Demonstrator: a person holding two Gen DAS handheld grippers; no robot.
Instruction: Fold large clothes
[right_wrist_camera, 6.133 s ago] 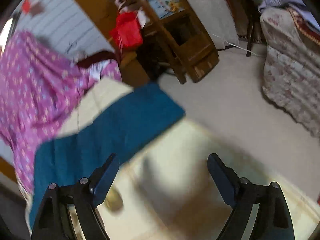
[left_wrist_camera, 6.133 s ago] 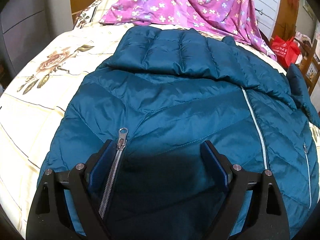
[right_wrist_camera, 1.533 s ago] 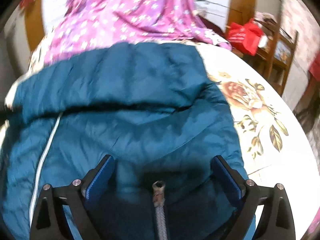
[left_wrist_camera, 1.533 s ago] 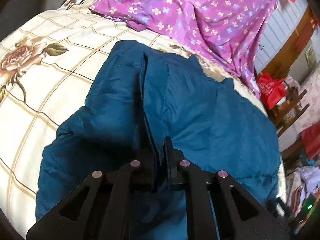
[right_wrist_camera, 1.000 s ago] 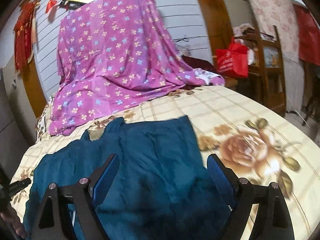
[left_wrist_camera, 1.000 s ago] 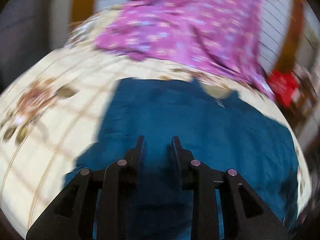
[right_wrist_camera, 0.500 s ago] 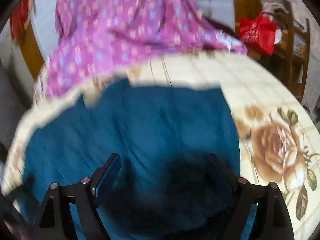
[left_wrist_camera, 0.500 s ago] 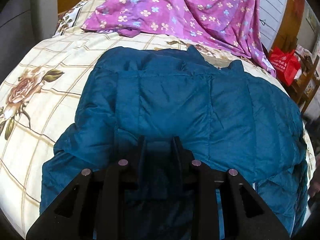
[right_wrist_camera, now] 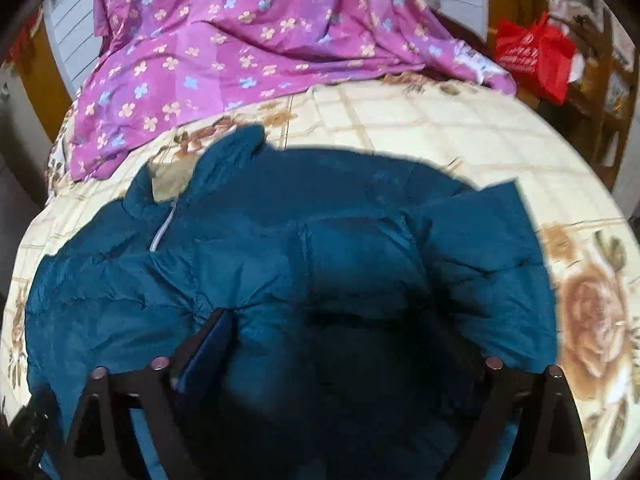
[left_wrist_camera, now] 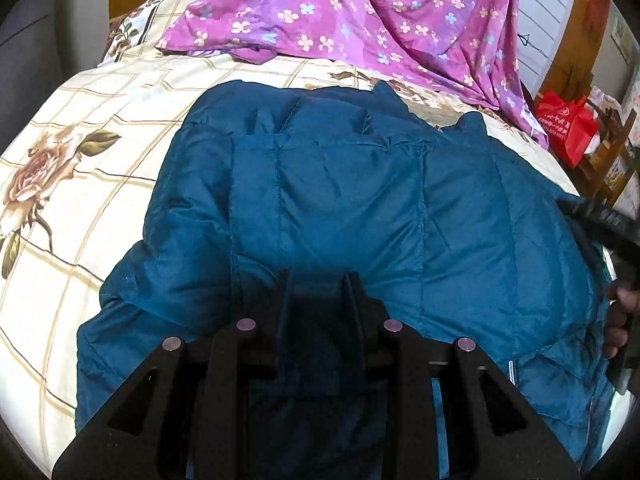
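Left wrist view: left gripper (left_wrist_camera: pixel 318 284), jaws narrowly parted and empty, and right gripper (right_wrist_camera: pixel 332 340), just spread wider, hover over the folded teal quilted down jacket (left_wrist_camera: pixel 360 208). Judged next: grasp an edge for another fold.

L tongs (left_wrist_camera: pixel 318 280): narrow gap, pointing down | R tongs (right_wrist_camera: pixel 332 328): wide apart, just opened further, nothing pinched

Each view sits behind its own tool and looks steeply down along the fingers, close over the bed (left_wrist_camera: pixel 80 160). The left wrist view, behind the left tool (left_wrist_camera: pixel 318 280), faces the teal jacket (left_wrist_camera: pixel 340 200) from its left part. The right wrist view, behind the right tool (right_wrist_camera: pixel 332 328), hangs over the right part. Both share the jacket, the purple flowered sheet (left_wrist_camera: pixel 360 20) beyond it, and the red bag (right_wrist_camera: pixel 532 56) at the far right.
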